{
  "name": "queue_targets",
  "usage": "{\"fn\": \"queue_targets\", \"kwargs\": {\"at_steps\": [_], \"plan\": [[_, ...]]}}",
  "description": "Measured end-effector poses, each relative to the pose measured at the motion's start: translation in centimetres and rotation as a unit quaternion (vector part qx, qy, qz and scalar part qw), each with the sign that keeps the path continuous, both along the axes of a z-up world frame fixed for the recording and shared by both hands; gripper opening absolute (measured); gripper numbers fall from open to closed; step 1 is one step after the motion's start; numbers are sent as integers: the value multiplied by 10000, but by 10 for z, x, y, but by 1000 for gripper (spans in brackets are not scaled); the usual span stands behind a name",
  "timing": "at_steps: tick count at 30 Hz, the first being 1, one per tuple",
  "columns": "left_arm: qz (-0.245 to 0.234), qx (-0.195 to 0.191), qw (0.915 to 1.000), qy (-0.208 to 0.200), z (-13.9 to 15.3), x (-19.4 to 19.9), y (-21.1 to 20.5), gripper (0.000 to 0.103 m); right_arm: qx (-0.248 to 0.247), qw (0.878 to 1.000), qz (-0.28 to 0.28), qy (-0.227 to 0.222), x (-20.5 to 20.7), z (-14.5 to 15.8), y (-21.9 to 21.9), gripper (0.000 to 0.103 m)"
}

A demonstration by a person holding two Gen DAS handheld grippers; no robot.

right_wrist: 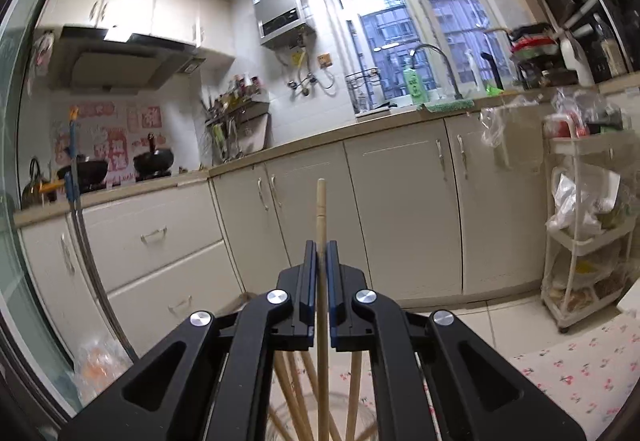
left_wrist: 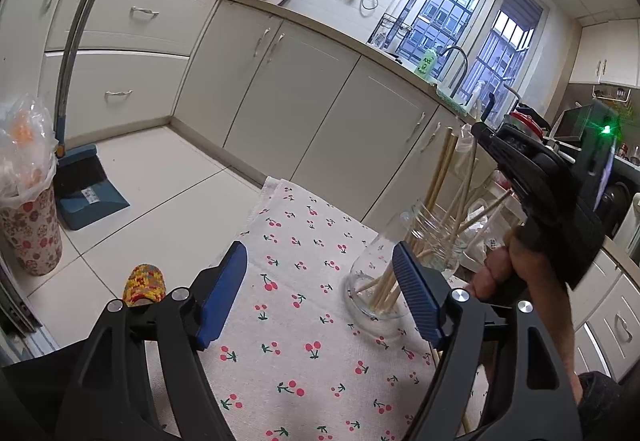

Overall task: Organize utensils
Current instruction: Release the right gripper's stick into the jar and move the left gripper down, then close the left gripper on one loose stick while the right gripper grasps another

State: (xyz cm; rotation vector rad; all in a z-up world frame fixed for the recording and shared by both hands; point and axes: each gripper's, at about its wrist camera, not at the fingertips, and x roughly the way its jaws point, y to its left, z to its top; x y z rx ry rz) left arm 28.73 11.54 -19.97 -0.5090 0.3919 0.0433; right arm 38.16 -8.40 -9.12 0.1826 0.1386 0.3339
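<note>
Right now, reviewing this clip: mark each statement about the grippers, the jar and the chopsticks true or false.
1. The right gripper is shut on a chopstick. True.
2. The left gripper is clamped on the glass jar. False: its jaws stand open, and nothing is between them.
3. The glass jar already holds several chopsticks. True.
4. The jar stands on bare floor tiles. False: it stands on the cherry-print cloth.
5. The held chopstick lies flat on the cloth. False: it stands roughly upright above the jar.
</note>
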Motion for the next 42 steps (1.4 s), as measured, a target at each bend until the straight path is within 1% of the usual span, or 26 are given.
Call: {"fn": "queue_targets", "kwargs": {"at_steps": [3,6,8,9,10,12,15,18,19,20,22,24,25,28,29,30,31,33,34,35,37,38,39,40,41,42], "plan": [[-16,18,10000,3,1,0,-2,73,-197,9998,62,41,-10,1,0,6],[-22,37,10000,52,1,1,-3,74,-224,9994,125,245,-23,1,-7,10],[-59,47,9999,107,1,2,-3,75,-249,9992,155,259,-38,2,-16,21],[-99,51,9998,178,1,4,-4,75,-279,9990,174,313,-45,3,-20,32],[-123,55,9997,224,1,4,-5,75,-260,9988,174,376,-53,4,-27,36],[-202,76,9992,347,3,5,-7,75,-208,9978,130,623,-70,3,-49,36],[-383,211,9976,537,9,7,-14,75,-404,9871,57,1548,-87,-21,-81,36],[-693,408,9938,772,13,10,-30,75,-506,9649,91,2575,-99,-61,-107,27],[-799,510,9917,871,14,12,-38,75,-544,9588,108,2785,-101,-71,-112,23],[-889,563,9900,935,14,14,-43,75,-599,9522,152,2991,-103,-81,-115,23],[-1173,751,9829,1201,12,22,-63,75,-592,9438,336,3234,-105,-93,-115,22],[-1358,827,9784,1320,12,26,-78,75,-677,9368,569,3386,-106,-100,-108,22],[-1417,866,9767,1357,11,27,-84,75,-701,9356,626,3403,-107,-101,-107,22],[-1588,985,9711,1487,10,33,-101,75,-1130,9252,732,3547,-107,-114,-92,22],[-1638,1005,9692,1538,8,35,-105,75,-1351,9209,647,3599,-105,-119,-89,20],[-1715,1031,9663,1618,6,39,-110,75,-1540,9184,545,3605,-104,-123,-87,12],[-1778,1068,9636,1685,5,43,-116,75,-1533,9185,456,3615,-104,-124,-90,6],[-1909,1173,9578,1800,0,48,-126,75,-1358,9180,198,3720,-103,-124,-108,6],[-2000,1213,9545,1850,-3,50,-132,75,-1166,9179,84,3793,-105,-125,-120,6],[-2126,1290,9493,1924,-7,53,-139,75,-979,9169,22,3870,-108,-126,-130,6],[-2360,1598,9358,2075,-14,58,-160,75,-767,9148,-95,3964,-116,-125,-143,6],[-2433,1767,9289,2162,-19,60,-170,73,-589,9134,-120,4025,-120,-126,-150,6],[-2517,1884,9222,2254,-24,61,-178,69,-456,9124,-123,4066,-124,-126,-155,6],[-2631,2011,9122,2414,-30,63,-186,57,-342,9111,-122,4107,-127,-126,-159,6],[-2693,2182,9044,2488,-35,63,-192,44,-215,9092,-105,4157,-132,-126,-163,6],[-2688,2385,9011,2427,-35,60,-196,36,-147,9078,-74,4191,-134,-126,-164,6]]}}
